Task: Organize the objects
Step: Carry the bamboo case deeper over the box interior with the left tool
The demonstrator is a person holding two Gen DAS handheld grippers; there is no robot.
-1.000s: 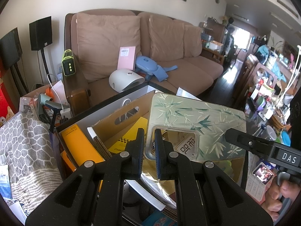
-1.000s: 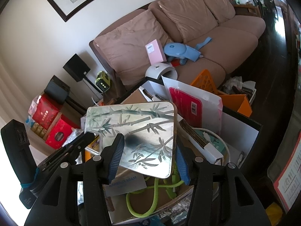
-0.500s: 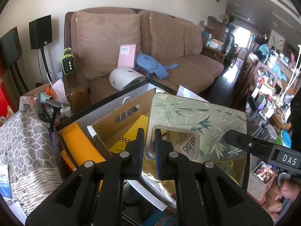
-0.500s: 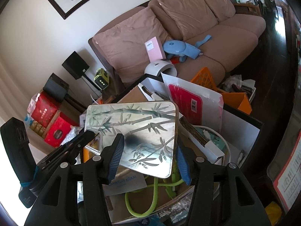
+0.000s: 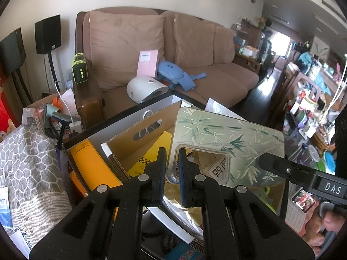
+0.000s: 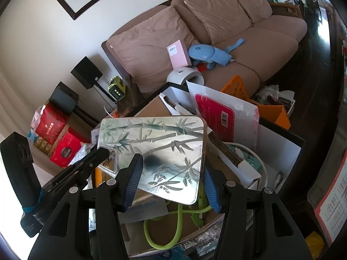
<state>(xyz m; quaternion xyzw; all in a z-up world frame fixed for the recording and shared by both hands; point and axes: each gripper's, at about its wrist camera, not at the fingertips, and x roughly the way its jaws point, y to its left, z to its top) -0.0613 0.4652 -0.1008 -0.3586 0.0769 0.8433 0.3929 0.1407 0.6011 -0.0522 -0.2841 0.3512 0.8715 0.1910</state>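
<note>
My left tongs (image 5: pixel 172 169) pinch the bamboo-print tray (image 5: pixel 227 136); right tongs (image 6: pixel 171 182) straddle its edge above a cluttered box (image 5: pixel 138 130), sofa (image 5: pixel 195 49) behind.

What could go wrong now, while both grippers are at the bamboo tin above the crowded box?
1. The left gripper pinches only the thin frame of the bamboo tin beside its window, so the tin may twist or slip.
2. The right gripper spans a corner; whether its pads press is unclear, so support there is uncertain.
3. If dropped, the tin would land on the green cord and cardboard in the box.
</note>
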